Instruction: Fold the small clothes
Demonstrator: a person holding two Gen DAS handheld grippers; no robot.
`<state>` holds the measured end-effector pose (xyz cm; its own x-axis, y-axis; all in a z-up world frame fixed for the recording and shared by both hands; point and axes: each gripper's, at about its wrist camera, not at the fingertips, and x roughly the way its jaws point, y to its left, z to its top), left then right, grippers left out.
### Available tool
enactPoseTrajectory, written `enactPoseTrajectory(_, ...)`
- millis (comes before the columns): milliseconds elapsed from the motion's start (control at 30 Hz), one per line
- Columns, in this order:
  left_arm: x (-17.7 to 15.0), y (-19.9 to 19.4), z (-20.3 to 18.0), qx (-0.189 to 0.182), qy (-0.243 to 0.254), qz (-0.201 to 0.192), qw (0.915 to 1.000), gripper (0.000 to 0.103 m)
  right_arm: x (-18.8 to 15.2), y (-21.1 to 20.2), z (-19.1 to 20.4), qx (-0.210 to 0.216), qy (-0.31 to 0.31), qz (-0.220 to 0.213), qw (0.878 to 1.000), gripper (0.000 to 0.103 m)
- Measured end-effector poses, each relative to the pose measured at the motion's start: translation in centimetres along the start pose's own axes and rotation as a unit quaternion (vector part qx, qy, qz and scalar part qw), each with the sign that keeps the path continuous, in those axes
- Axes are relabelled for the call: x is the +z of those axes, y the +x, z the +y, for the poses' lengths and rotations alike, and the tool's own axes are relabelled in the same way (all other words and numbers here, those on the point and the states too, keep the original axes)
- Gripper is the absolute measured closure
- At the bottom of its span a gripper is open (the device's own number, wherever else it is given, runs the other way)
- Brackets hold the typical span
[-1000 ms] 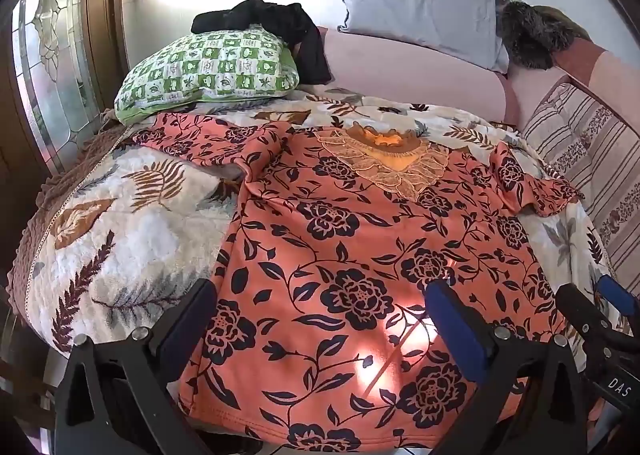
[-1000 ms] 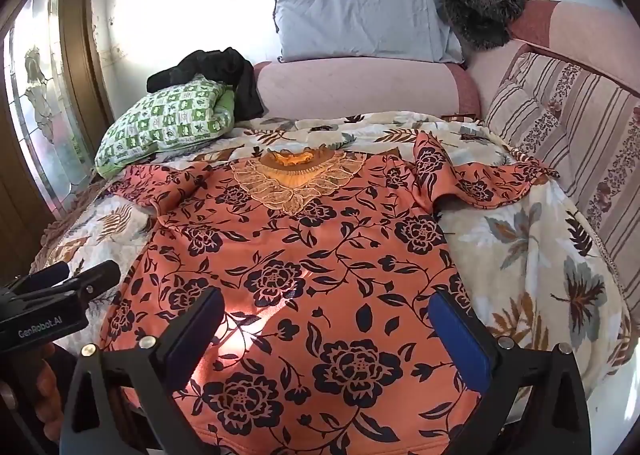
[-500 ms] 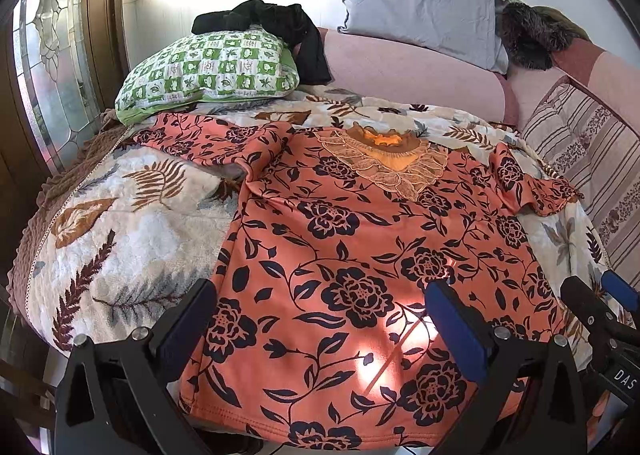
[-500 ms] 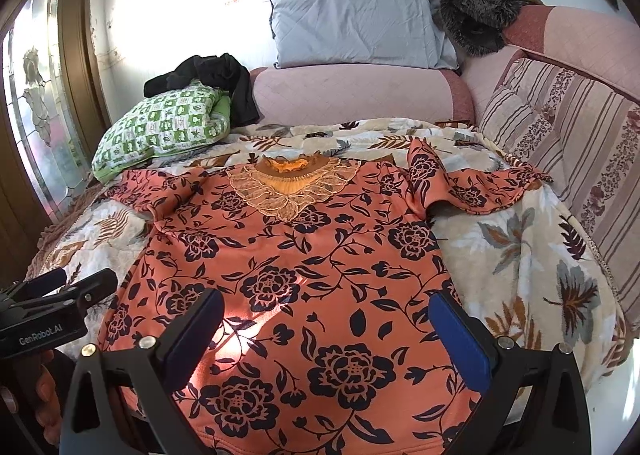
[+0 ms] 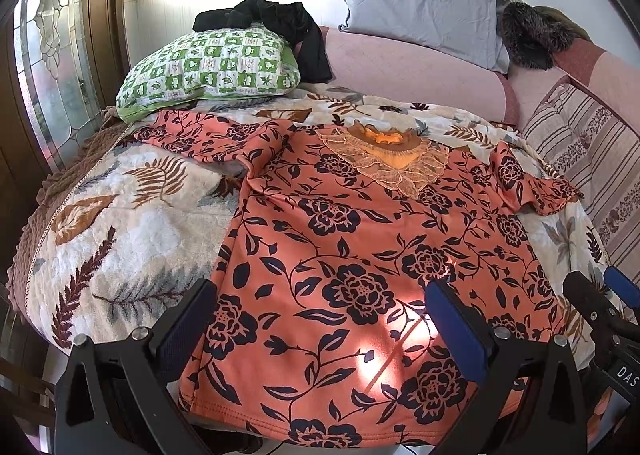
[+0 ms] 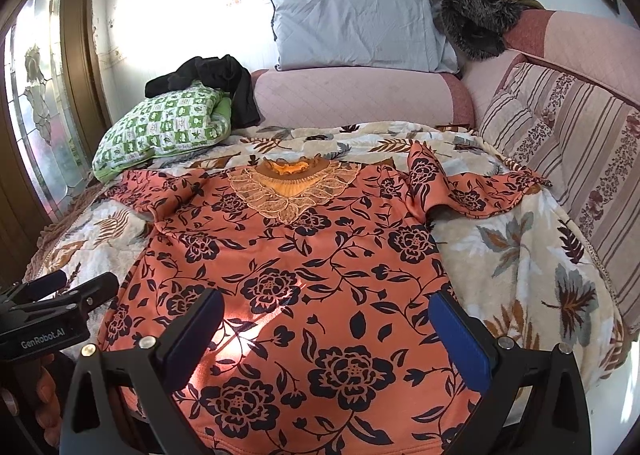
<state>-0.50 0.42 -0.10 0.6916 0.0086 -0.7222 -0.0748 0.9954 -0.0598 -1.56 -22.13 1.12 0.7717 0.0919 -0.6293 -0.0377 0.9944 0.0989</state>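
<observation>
An orange blouse with black flowers (image 5: 360,255) lies spread flat, front up, on a leaf-print blanket (image 5: 120,223); it also shows in the right wrist view (image 6: 296,275). Its lace collar (image 5: 392,159) points away from me and both short sleeves lie out to the sides. My left gripper (image 5: 320,323) is open and empty above the hem's left part. My right gripper (image 6: 324,327) is open and empty above the hem's right part. Each gripper shows at the edge of the other's view.
A green checked pillow (image 5: 212,67) with a black garment (image 5: 280,23) on it lies at the back left. A grey pillow (image 6: 360,31) leans on the pink sofa back (image 6: 360,95). Striped cushions (image 6: 560,143) line the right side. A glass door (image 5: 48,67) stands at the left.
Both grippers have drawn back and risen slightly, so the blouse sits a little farther off. Both stay open and nothing was grasped.
</observation>
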Motion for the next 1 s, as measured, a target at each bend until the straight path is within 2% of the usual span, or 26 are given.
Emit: enactPoseTrajectory(1000, -0.27, 0.18, -0.01, 0.002, 0.000, 0.000, 1.0000, 0.000, 0.24, -0.21, 0.18, -0.004, -0.002, -0.004, 1.000, 0.000)
